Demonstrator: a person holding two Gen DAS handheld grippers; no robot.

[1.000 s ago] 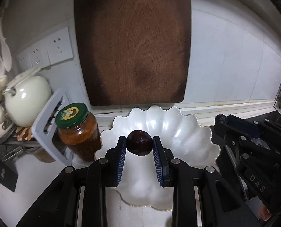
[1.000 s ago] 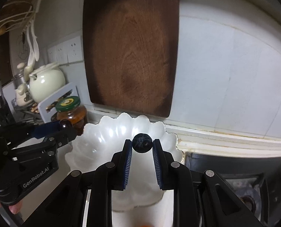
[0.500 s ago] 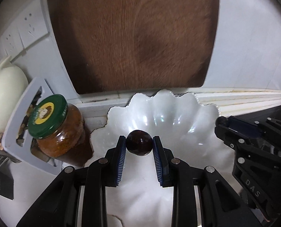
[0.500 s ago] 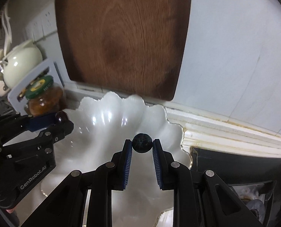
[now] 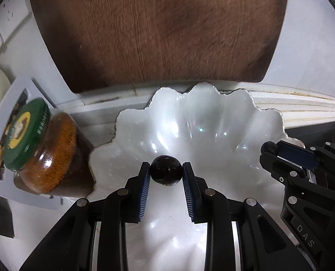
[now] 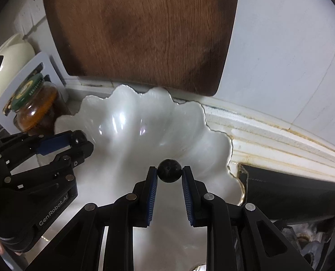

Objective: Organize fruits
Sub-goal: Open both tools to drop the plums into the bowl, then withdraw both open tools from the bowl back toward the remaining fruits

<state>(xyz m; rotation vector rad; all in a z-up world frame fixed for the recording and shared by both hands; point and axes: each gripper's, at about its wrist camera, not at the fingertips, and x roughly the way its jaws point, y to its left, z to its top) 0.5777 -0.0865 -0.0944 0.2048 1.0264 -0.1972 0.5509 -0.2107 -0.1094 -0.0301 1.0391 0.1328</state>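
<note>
A white scalloped bowl (image 5: pixel 212 122) sits on the counter against the wall; it also shows in the right wrist view (image 6: pixel 131 135). My left gripper (image 5: pixel 166 171) is shut on a dark red round fruit (image 5: pixel 166 173) and holds it over the bowl's left part. My right gripper (image 6: pixel 169 172) is shut on a small dark blue berry (image 6: pixel 169 171) and holds it over the bowl's right part. Each gripper shows in the other's view: the right one (image 5: pixel 278 151) and the left one (image 6: pixel 77 140).
A dark wooden cutting board (image 5: pixel 158 29) leans on the white wall behind the bowl. A green-lidded jar of orange-brown paste (image 5: pixel 43 149) stands just left of the bowl. A cream teapot (image 6: pixel 11 58) is further left. A black stove top (image 6: pixel 291 192) lies right.
Both grippers have moved forward and down over the bowl, each still holding its fruit. The bowl and cutting board look larger and closer.
</note>
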